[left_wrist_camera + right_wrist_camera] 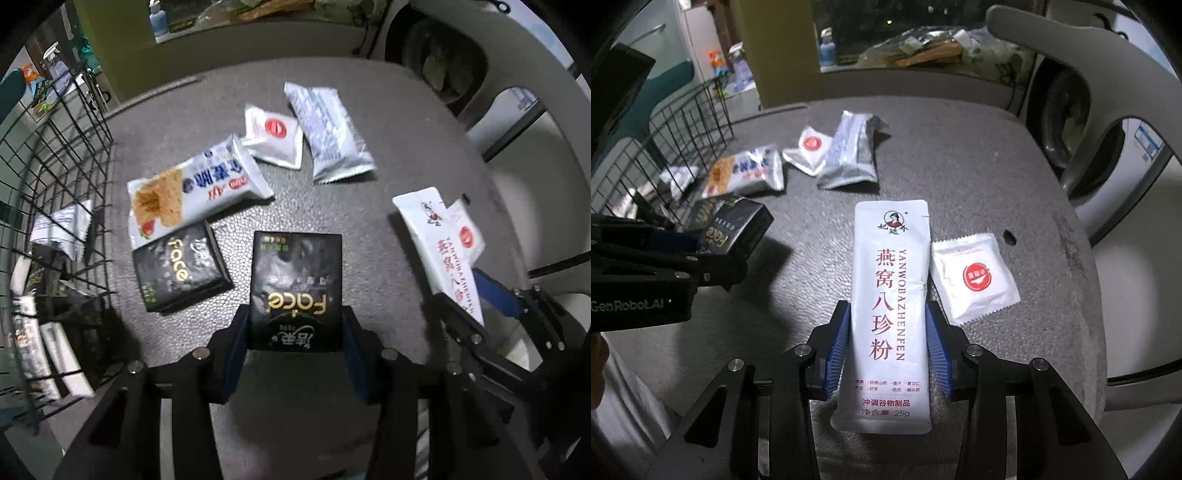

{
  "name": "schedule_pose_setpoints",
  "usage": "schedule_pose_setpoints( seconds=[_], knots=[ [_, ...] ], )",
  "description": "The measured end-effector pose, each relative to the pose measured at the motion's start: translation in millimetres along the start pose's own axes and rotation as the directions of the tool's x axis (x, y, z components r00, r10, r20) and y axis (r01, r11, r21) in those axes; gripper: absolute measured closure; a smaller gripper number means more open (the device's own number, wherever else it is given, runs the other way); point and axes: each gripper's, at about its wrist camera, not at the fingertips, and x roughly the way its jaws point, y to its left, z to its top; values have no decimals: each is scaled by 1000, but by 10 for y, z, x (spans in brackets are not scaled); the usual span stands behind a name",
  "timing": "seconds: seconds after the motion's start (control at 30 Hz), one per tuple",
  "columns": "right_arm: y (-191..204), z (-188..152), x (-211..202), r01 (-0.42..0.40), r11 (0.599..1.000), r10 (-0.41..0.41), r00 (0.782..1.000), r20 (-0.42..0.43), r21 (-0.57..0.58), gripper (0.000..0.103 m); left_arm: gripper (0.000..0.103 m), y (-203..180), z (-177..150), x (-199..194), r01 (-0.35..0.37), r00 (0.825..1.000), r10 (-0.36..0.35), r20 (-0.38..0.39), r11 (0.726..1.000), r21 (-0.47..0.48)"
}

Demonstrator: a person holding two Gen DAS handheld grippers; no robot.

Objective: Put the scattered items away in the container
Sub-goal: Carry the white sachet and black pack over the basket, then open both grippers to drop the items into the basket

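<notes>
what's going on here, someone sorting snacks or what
A person is clearing packets off a grey table with two handheld grippers. The left gripper holds a black box; the right gripper holds a long white sachet. A wire basket on the left already has a few items. Several packets and another black box remain on the table.

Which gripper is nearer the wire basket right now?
Left. The left gripper, holding a black Face pack, sits just beside the wire basket. The right gripper, clamping the long white sachet, is farther across the table.
</notes>
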Motion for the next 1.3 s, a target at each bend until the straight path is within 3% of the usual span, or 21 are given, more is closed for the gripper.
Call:
schedule_pose_setpoints(
  seconds=[0.17, 0.33, 0.47, 0.6, 0.8, 1.3],
  knots=[
    [200, 147, -264, -33, 999, 34, 998, 48, -15, 62, 51, 174, -13, -540, 26, 996, -24, 86, 999, -23],
    [704, 516, -641, -115, 990, 124, 984, 127, -78, 62, 51, 330, -18, -1048, 58, 991, -43, 129, 992, -112],
    [1318, 805, -826, -213, 965, 236, 960, 150, -153, 62, 51, 781, -19, -1329, -26, 990, 52, 132, 981, -194],
    [1988, 977, -709, -311, 925, 336, 938, 89, -217, 62, 51, 1321, -120, -1355, -98, 986, 130, 100, 956, -277],
    [2484, 1047, -369, -346, 914, 359, 933, 23, -209, 62, 51, 1772, -275, -1244, -109, 989, 137, 53, 928, -357],
    [2585, 1063, -209, -316, 924, 323, 946, -4, -216, 62, 51, 2013, -399, -1015, -86, 995, 101, 20, 916, -391]
  ],
)
